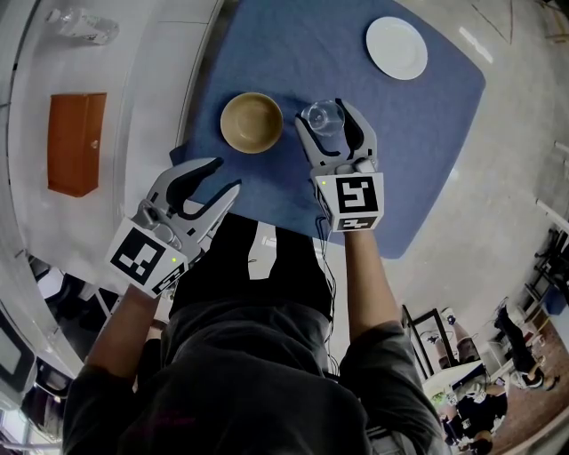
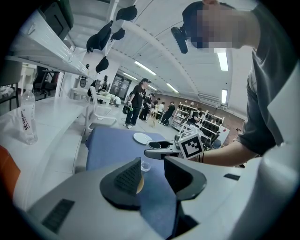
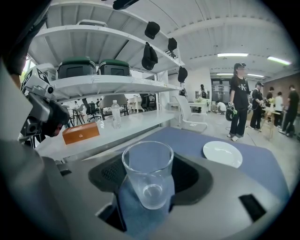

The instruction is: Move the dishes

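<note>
On the blue cloth [image 1: 293,44] stands a clear glass [image 1: 322,116] [image 3: 148,159], upright between the jaws of my right gripper [image 1: 329,111] [image 3: 147,180], which are shut against its sides. Whether it is lifted off the cloth I cannot tell. Just left of it sits a tan bowl [image 1: 252,122]. A white plate [image 1: 396,48] [image 3: 222,153] lies at the far right of the cloth. My left gripper [image 1: 228,174] [image 2: 152,171] hovers open and holding nothing near the cloth's front left edge. The bowl [image 2: 139,185] is mostly hidden behind its left pad.
A white counter [image 1: 133,107] runs along the left with an orange-brown box [image 1: 76,142] [image 3: 81,132] and a water bottle [image 1: 84,25] [image 2: 28,119] on it. Shelves rise above the counter. People [image 3: 241,101] stand on the floor beyond the table.
</note>
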